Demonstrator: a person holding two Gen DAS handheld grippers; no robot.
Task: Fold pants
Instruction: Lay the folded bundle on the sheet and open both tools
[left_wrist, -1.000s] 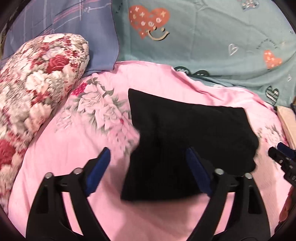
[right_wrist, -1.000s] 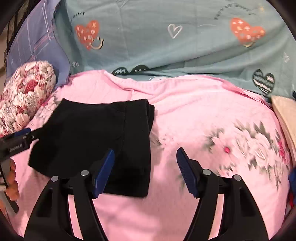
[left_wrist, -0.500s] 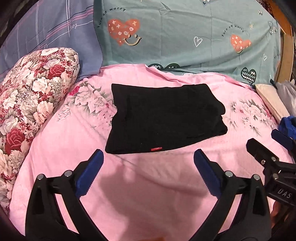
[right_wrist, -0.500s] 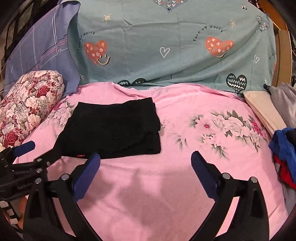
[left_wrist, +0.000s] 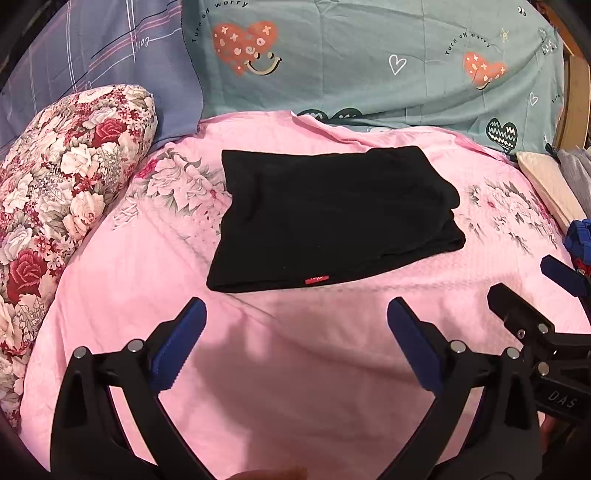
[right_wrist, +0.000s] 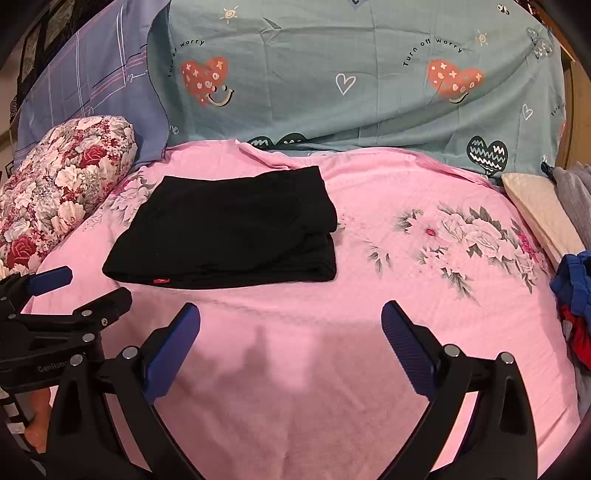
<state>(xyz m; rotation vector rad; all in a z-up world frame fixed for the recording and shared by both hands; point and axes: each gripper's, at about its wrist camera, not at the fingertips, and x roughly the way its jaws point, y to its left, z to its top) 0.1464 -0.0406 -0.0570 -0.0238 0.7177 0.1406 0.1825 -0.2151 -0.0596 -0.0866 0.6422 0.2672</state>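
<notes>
Black pants look folded — little seems left

Black pants (left_wrist: 332, 218) lie in a compact, layered rectangle on the pink bedspread (left_wrist: 295, 369), beside the flowered pillow (left_wrist: 66, 184). Your left gripper (left_wrist: 295, 343) and right gripper (right_wrist: 291, 343) hover short of the bundle — jaws wide apart, holding nothing. Judging by this, folding is done; at most you might square the right-hand edges.
</notes>
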